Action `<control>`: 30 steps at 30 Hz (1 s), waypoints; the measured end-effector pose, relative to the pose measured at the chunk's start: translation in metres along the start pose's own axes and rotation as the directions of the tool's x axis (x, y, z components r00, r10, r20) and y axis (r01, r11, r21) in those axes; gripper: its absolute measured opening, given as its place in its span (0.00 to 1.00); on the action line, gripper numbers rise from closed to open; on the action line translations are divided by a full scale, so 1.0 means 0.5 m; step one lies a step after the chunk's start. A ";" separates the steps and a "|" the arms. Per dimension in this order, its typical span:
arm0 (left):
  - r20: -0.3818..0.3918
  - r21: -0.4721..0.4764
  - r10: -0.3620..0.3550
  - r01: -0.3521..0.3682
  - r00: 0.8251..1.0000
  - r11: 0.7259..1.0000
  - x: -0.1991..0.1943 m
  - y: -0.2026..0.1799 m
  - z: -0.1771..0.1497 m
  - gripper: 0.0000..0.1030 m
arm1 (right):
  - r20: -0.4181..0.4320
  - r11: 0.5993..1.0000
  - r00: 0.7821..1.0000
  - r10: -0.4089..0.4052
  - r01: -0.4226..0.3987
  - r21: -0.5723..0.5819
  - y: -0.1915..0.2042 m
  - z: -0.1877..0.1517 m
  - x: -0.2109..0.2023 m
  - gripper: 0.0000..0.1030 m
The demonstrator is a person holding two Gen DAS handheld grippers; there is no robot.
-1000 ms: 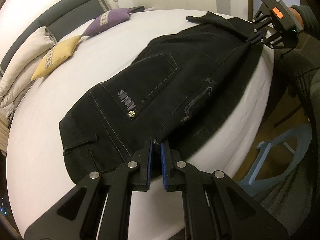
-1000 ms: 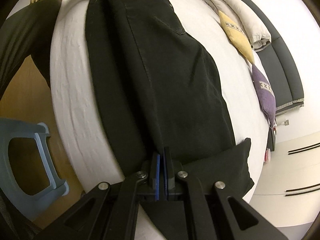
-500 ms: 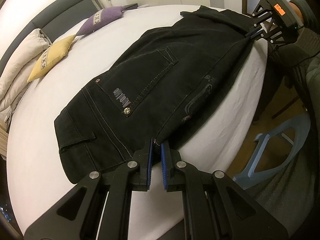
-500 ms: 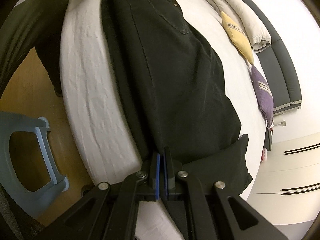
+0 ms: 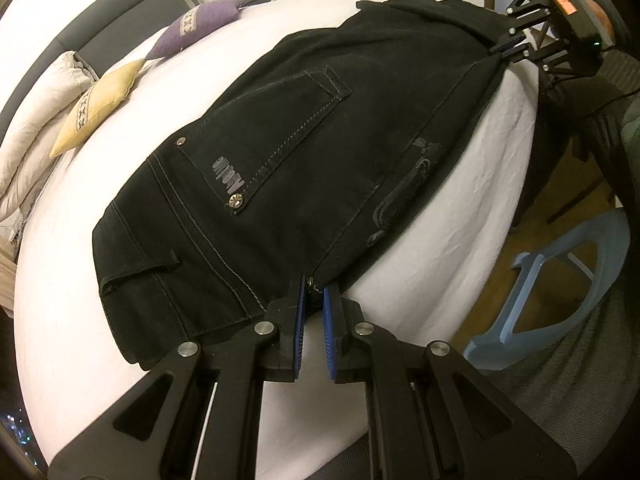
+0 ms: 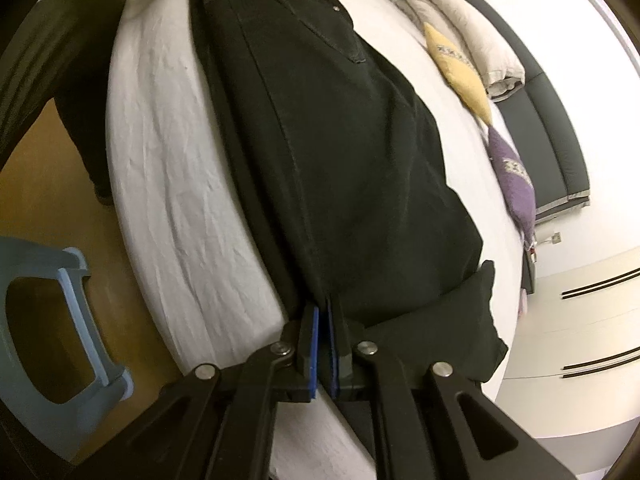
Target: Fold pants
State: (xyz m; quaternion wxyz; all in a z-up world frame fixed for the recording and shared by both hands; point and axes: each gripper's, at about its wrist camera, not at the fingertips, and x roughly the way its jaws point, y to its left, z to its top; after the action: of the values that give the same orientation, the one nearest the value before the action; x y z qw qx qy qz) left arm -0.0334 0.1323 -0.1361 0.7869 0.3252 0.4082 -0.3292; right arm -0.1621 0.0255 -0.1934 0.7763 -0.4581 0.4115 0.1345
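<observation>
Black pants (image 5: 304, 152) lie folded lengthwise on the white bed (image 5: 460, 248), back pocket up, near the bed's front edge. My left gripper (image 5: 313, 300) is shut on the waist end at the near edge, with the fabric pinched between its blue pads. My right gripper (image 6: 323, 320) is shut on the near edge of the pants (image 6: 340, 140) toward the leg end. It also shows in the left wrist view (image 5: 506, 46) at the upper right. A loose leg end (image 6: 452, 320) lies on the bed beside the right gripper.
A yellow pillow (image 5: 96, 108), a purple pillow (image 5: 196, 28) and a folded white duvet (image 5: 36, 120) lie by the grey headboard (image 5: 120, 12). A blue plastic stool (image 5: 560, 280) stands on the wooden floor beside the bed. The person's dark-clothed legs (image 6: 60, 60) are by the bed's edge.
Both grippers have carried the pants away from the bed's front edge toward the middle, so more white sheet shows in front. The grip on each end is unchanged.
</observation>
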 end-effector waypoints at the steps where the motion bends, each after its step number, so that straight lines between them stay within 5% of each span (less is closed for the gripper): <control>1: -0.002 -0.005 0.003 -0.003 1.000 1.000 0.004 0.000 0.003 0.08 | 0.005 1.000 1.000 -0.016 0.016 0.000 0.002 -0.002 -0.003 0.12; 4: 0.000 -0.025 0.004 -0.004 1.000 1.000 0.011 0.003 0.010 0.09 | 0.014 0.998 1.000 -0.023 0.022 0.055 -0.015 -0.012 -0.027 0.45; 5: -0.001 -0.030 0.004 -0.004 1.000 1.000 0.014 0.004 0.010 0.09 | 0.029 0.996 1.000 0.007 -0.009 0.092 -0.028 -0.019 -0.039 0.73; 6: -0.002 -0.033 0.005 -0.005 1.000 0.999 0.016 0.005 0.012 0.09 | 0.047 0.990 0.998 0.036 -0.042 0.135 -0.042 -0.027 -0.053 0.83; 10: -0.002 -0.042 0.002 -0.002 1.000 0.999 0.025 0.009 0.019 0.09 | 0.091 0.923 0.994 0.066 -0.096 0.374 -0.158 -0.051 -0.093 0.84; 12: 0.000 -0.049 -0.003 0.003 1.000 0.999 0.029 0.015 0.019 0.09 | 0.065 0.858 0.997 0.039 -0.067 0.510 -0.237 -0.056 -0.079 0.84; 15: -0.001 -0.053 0.001 -0.001 1.000 0.999 0.031 0.016 0.012 0.09 | -0.037 0.702 0.998 0.055 -0.013 0.712 -0.390 -0.055 -0.003 0.85; 18: -0.002 -0.056 0.009 -0.009 1.000 0.998 0.032 0.015 0.008 0.09 | -0.083 0.604 0.994 0.071 0.023 0.797 -0.486 -0.044 0.071 0.85; 21: -0.003 -0.060 0.011 -0.011 1.000 0.998 0.034 0.015 0.010 0.09 | -0.177 0.582 0.976 0.127 0.072 0.810 -0.541 -0.013 0.169 0.85; 25: -0.004 -0.060 0.012 -0.013 1.000 0.998 0.033 0.014 0.006 0.09 | -0.318 0.609 0.932 0.172 0.153 0.778 -0.561 0.013 0.283 0.84; 29: -0.005 -0.059 0.015 -0.015 1.000 0.998 0.033 0.013 0.006 0.09 | -0.344 0.554 0.912 0.225 0.171 0.815 -0.583 0.004 0.343 0.82; 30: -0.006 -0.058 0.016 -0.016 1.000 0.998 0.033 0.012 0.006 0.09 | -0.348 0.553 0.907 0.238 0.168 0.816 -0.582 0.003 0.354 0.73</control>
State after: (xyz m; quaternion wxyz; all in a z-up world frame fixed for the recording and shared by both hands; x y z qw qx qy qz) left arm -0.0199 0.1292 -0.1473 0.7975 0.3064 0.4171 -0.3101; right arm 0.1198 -0.1615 -0.1529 0.7887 -0.0452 0.5913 -0.1619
